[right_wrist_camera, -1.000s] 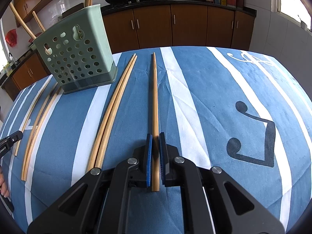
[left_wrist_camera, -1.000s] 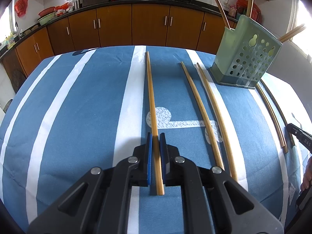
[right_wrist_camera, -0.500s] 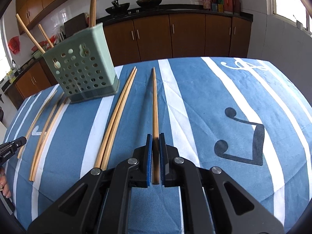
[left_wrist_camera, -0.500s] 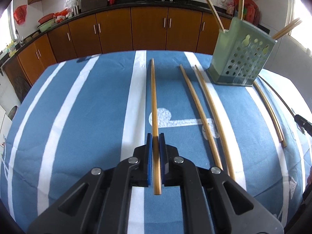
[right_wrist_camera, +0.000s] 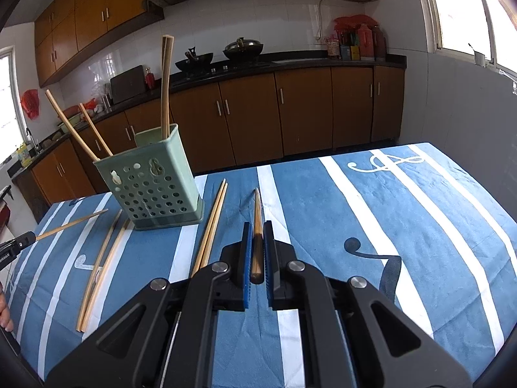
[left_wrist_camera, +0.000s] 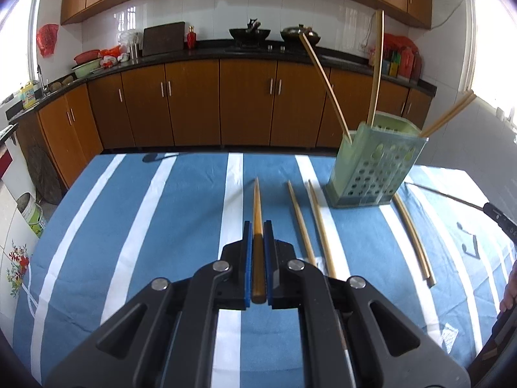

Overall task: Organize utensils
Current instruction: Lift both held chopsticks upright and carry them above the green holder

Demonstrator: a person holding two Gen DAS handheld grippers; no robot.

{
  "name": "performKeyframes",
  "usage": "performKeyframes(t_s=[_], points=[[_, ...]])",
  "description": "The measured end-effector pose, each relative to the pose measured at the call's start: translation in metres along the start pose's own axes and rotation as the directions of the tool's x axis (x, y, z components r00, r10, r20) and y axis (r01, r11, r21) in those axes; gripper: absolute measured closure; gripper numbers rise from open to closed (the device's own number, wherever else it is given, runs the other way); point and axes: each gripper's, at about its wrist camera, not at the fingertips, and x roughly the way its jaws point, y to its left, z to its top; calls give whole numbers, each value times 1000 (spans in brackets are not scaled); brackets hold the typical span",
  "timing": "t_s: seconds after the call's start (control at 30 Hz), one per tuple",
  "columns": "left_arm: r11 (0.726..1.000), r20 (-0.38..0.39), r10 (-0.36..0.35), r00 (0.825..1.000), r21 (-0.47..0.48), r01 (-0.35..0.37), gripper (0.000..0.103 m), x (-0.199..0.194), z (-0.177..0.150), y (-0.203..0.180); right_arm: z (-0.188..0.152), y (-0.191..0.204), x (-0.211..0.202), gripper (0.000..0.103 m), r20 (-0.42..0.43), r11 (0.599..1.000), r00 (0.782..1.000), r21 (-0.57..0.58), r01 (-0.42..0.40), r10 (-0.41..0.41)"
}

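My left gripper (left_wrist_camera: 257,226) is shut on the thick end of a brown chopstick (left_wrist_camera: 256,200), held off the blue striped cloth and pointing away. My right gripper (right_wrist_camera: 257,228) is shut on another brown chopstick (right_wrist_camera: 257,207) in the same way. A pale green perforated holder (left_wrist_camera: 371,174) (right_wrist_camera: 155,190) stands between the two grippers with several chopsticks leaning in it. Two loose chopsticks (left_wrist_camera: 310,223) (right_wrist_camera: 211,223) lie beside the holder. Another pair (left_wrist_camera: 413,236) (right_wrist_camera: 103,265) lies on its other side.
The table is covered by a blue cloth with white stripes (left_wrist_camera: 145,226) and ends at a far edge before brown kitchen cabinets (left_wrist_camera: 226,103). A finger of the other gripper shows at each view's edge (left_wrist_camera: 499,218) (right_wrist_camera: 16,245). A person's fingers (left_wrist_camera: 509,294) show beside it.
Both grippers have risen and tilted upward with their chopsticks, which lay flat on the cloth before. The holder and the loose chopsticks have stayed put.
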Motion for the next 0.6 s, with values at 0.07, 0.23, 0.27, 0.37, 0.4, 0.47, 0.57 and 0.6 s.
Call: performKeyframes(t_s=[0.07, 0.23, 0.27, 0.37, 0.4, 0.47, 0.57, 0.6], points=[[1000, 22, -3, 1000, -4, 3, 95, -6, 5, -1, 4, 0, -3, 95, 14, 1000, 1000, 1, -3, 3], [1000, 76, -6, 997, -11, 6, 95, -20, 17, -3, 12, 2, -10, 95, 53, 1000, 999, 5, -13, 12], [1000, 85, -6, 996, -13, 7, 95, -22, 19, -3, 13, 3, -13, 95, 59, 1000, 998, 4, -14, 14], [1000, 111, -8, 994, -19, 10, 95, -30, 24, -3, 19, 5, -19, 95, 82, 1000, 996, 2, -20, 20], [1000, 120, -7, 993, -20, 10, 95, -32, 26, -3, 20, 6, -20, 95, 89, 1000, 996, 0, -23, 23], [1000, 133, -6, 991, -23, 9, 95, -35, 31, -2, 24, 7, -23, 95, 102, 1000, 994, -2, -27, 27], [1000, 150, -3, 989, -23, 7, 95, -40, 37, -2, 29, 9, -27, 95, 119, 999, 992, -9, -32, 33], [1000, 153, -3, 988, -22, 6, 95, -42, 38, -1, 31, 11, -28, 95, 124, 999, 992, -12, -34, 35]])
